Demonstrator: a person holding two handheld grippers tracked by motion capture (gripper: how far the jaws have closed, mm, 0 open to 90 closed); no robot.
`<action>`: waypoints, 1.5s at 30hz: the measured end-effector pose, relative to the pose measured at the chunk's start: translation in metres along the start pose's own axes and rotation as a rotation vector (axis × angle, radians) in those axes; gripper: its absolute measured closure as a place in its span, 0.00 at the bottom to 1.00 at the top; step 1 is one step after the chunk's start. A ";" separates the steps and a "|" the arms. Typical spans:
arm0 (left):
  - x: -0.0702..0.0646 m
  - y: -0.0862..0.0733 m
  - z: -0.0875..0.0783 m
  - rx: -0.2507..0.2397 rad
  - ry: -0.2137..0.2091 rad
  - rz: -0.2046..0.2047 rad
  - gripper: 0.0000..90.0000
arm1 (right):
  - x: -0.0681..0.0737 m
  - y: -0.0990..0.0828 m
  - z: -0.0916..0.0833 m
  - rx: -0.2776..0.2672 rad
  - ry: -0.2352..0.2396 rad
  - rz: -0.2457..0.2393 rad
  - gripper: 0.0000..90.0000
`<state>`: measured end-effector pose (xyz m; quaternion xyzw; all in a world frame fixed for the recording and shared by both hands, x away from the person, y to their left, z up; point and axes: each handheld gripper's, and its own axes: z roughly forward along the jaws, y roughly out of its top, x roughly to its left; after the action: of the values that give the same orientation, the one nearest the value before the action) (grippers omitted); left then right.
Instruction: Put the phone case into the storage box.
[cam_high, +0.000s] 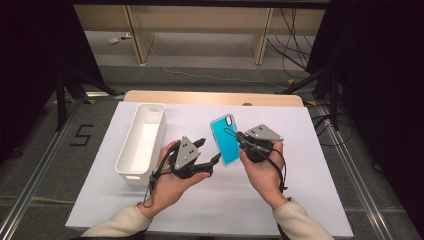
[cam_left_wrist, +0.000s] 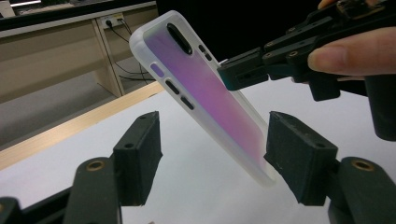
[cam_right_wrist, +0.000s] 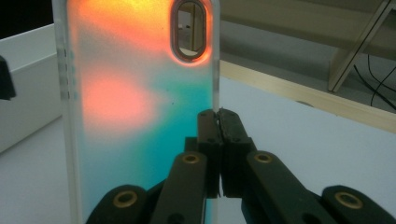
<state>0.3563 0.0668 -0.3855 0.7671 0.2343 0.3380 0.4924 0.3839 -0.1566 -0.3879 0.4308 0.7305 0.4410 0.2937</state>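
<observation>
A phone case (cam_high: 225, 139), teal from above, is held up off the white table sheet (cam_high: 215, 210). My right gripper (cam_high: 239, 136) is shut on its long edge; in the right gripper view the jaws (cam_right_wrist: 218, 114) meet on the rim of the case (cam_right_wrist: 130, 116), below the camera cut-out. My left gripper (cam_high: 210, 150) stands open just left of the case's lower end. In the left gripper view the tilted case (cam_left_wrist: 205, 88) hangs between the two black pads (cam_left_wrist: 140, 154), its bottom corner close to the right-hand one. The right gripper (cam_left_wrist: 236, 74) clamps the case's far edge there.
A long white bin (cam_high: 142, 142) lies on the sheet left of my left hand, also seen as a white bin (cam_right_wrist: 28, 88) in the right gripper view. The table's wooden back edge (cam_high: 210, 97) runs behind. Cables and wooden legs stand on the floor beyond.
</observation>
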 end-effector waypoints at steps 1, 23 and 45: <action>0.000 0.000 0.001 0.002 0.000 0.001 0.41 | 0.000 0.001 0.000 0.001 -0.006 -0.006 0.99; 0.007 -0.002 0.011 0.030 0.019 0.049 0.60 | 0.008 0.001 -0.001 -0.021 -0.022 -0.028 0.99; 0.014 -0.002 0.015 0.038 0.018 0.026 0.74 | 0.012 0.000 -0.003 -0.055 -0.017 -0.041 0.99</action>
<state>0.3767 0.0690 -0.3876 0.7763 0.2351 0.3465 0.4711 0.3758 -0.1473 -0.3868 0.4112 0.7243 0.4510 0.3208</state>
